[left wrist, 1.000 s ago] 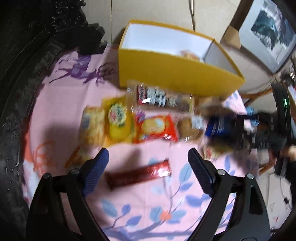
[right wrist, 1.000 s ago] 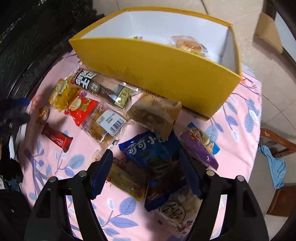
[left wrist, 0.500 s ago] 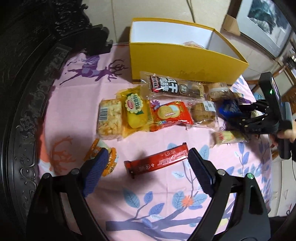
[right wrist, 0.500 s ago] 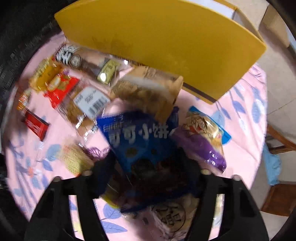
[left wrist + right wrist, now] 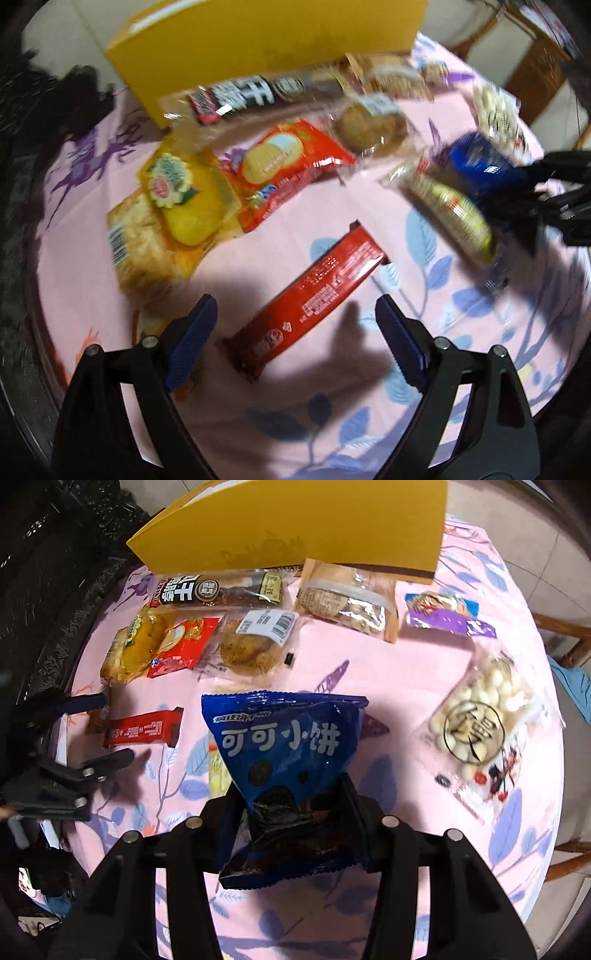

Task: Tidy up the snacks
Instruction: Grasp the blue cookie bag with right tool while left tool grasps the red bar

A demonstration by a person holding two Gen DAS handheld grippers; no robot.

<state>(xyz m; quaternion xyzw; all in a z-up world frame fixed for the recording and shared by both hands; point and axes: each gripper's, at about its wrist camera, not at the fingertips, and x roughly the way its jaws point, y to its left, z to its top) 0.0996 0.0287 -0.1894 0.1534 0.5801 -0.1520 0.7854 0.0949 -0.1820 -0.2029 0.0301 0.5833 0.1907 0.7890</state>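
My right gripper [image 5: 295, 805] is shut on a blue cookie bag [image 5: 284, 746] and holds it above the pink tablecloth; the bag also shows in the left wrist view [image 5: 480, 162]. My left gripper [image 5: 295, 317] is open, low over a red snack bar [image 5: 314, 291], which lies between its fingers; the bar also shows in the right wrist view [image 5: 142, 727]. The yellow box [image 5: 295, 528] stands at the table's far side, its inside hidden. Several snack packs lie in front of it.
A bag of white balls [image 5: 476, 716], a purple pack [image 5: 447, 616], a tan cracker pack [image 5: 351, 602], a red biscuit pack [image 5: 288, 162] and a yellow cake pack [image 5: 184, 199] lie on the cloth [image 5: 369, 672]. Dark carved furniture [image 5: 55, 572] borders the left.
My right gripper has closed on the blue bag and lifted it off the table. My left gripper has dropped down closer to the red bar.
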